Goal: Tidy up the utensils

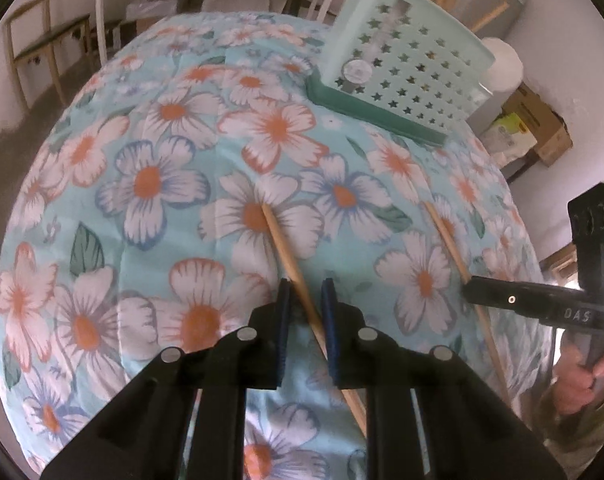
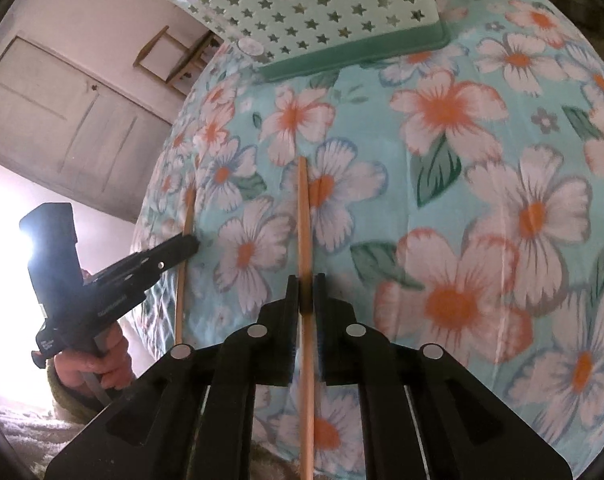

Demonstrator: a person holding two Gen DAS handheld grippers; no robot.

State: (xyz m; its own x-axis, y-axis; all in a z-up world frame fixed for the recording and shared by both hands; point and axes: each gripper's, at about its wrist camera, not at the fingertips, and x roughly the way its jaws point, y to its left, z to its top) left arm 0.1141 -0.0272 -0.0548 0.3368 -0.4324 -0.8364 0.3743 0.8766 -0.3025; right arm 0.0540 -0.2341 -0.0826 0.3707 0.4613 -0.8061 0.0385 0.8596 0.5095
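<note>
Left gripper [image 1: 305, 280]: jaws narrowly apart, left chopstick [image 1: 280, 240] running slantwise through gap, pads not clearly pressing

Right gripper [image 2: 305, 278]: jaws close about right chopstick [image 2: 303, 216], stick dead centre, long axis in line with fingers; firm grip or not, cannot tell

Each stick lies on floral cloth [image 1: 150, 120] near table's front edge, tips toward far edge

Star-holed basket [image 1: 405, 64] at far edge, nearer right hand
</note>
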